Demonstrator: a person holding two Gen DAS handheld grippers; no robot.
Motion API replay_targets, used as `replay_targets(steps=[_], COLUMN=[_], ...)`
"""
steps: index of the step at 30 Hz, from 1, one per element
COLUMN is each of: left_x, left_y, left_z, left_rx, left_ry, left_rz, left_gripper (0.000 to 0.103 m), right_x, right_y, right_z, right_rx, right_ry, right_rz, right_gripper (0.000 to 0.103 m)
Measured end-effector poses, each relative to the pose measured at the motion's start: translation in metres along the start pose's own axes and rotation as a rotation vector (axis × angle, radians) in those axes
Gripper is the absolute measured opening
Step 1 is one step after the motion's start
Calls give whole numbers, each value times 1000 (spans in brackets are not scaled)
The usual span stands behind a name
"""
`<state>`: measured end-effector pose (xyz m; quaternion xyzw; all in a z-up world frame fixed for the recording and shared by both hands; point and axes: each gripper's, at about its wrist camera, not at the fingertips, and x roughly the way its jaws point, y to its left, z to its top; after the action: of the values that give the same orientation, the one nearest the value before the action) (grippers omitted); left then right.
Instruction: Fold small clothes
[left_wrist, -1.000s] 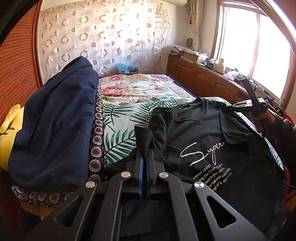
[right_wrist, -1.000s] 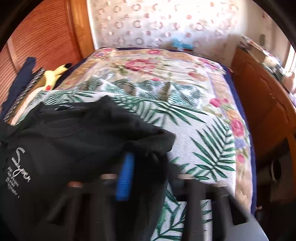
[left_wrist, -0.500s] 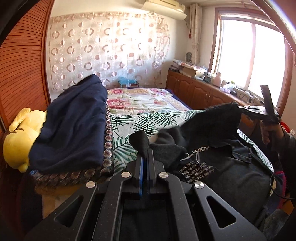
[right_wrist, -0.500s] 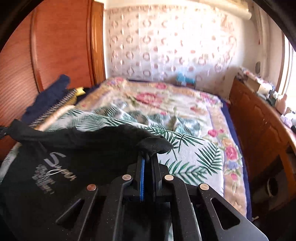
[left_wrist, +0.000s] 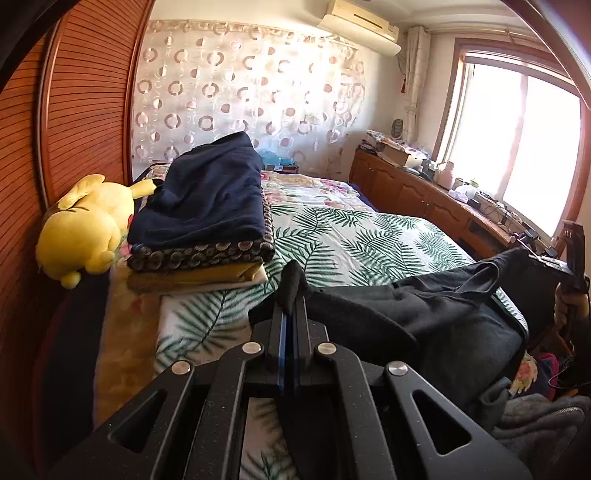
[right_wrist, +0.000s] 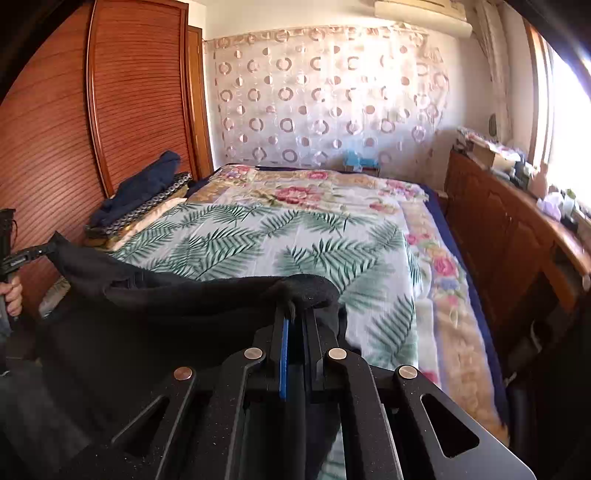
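The black shirt (left_wrist: 424, 306) is held stretched across the lower frame, clamped by the left gripper (left_wrist: 290, 291) and right gripper (right_wrist: 295, 306). No fold is made yet; everything remains.

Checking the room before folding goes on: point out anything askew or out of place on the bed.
Nothing is spilled or damaged. The yellow plush toy lies tipped on its side, wedged between the wooden wardrobe and the folded stack. The black T-shirt hangs stretched between both grippers.
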<state>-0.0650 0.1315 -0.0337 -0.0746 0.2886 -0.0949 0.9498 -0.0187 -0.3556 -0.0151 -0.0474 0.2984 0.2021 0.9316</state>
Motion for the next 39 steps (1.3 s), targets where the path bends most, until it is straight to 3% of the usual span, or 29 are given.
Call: replay_targets(steps=[3,5,8,10,11,12,13,15,17,18,19,22,29,37,39], left_x=[-6,-1,6,9,10,10,9,10,11,13,15,26,64,89,94], left_y=[-6,-7,-8,-8,-7,-7,-7,-6,-5,-4,-4,-1,0,2,6], left_z=[-7,-15,-25,-27,-26,-24,-21,-15,-8,-4,-1,7,26,25,25], left_rx=[15,40,50,57,57,54,55,61,64,61,56,51,108,113,110], left_ry=[31,71,107,117,116,112,105,92,72,69,70,74,121,180,197], left_rz=[23,49,32,46,46,40,37,54,59,52,47,58,102,98,104], left_gripper=[3,3,11,22,32,43,45,69,82,82,82,82,82,82,82], right_x=[-18,-13,1,6,6,6,1,-4,-15,-18,-20,-15,62,97,98], right_y=[0,1,5,0,-5,-7,-8,-8,-6,-7,-10,-12,-16,-21,-21], right_z=[-11,-18,-34,-36,-35,-32,-28,-21,-18,-15,-12,-13,-9,-2,-5], right_rx=[14,10,-37,-21,-8,4,8,3,-12,-17,-14,3,45,59,47], right_ry=[37,119,219,234,231,227,217,195,185,176,161,149,163,191,209], right_rz=[15,54,-13,-14,-17,-21,-33,-42,-49,-58,-65,-76,-77,-63,-74], right_gripper=[6,6,6,6,8,15,18,23,32,41,44,44,44,44,54])
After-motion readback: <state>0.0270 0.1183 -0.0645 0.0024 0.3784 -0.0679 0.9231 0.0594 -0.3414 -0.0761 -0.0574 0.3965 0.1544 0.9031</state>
